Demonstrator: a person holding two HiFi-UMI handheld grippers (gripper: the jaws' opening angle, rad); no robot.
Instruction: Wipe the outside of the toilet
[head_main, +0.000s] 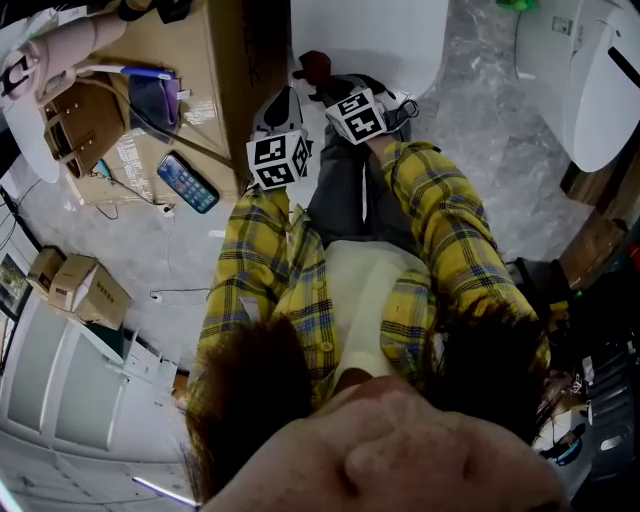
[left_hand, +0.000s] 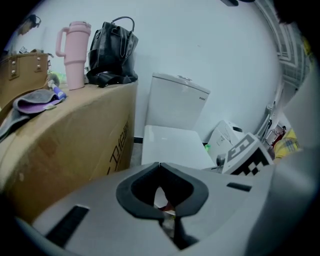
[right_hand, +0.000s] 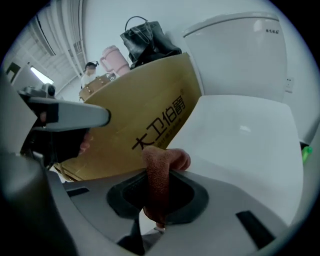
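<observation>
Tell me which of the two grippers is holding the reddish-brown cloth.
The right gripper: its jaws are shut on the reddish-brown terry cloth, which sticks up between them. The left gripper has its jaws shut with nothing between them.

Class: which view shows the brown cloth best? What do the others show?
The right gripper view: the cloth fills the middle, pinched in the right claw. The head view shows only a small dark-red tuft of it beyond the marker cubes. The left gripper view hardly shows it.
</observation>
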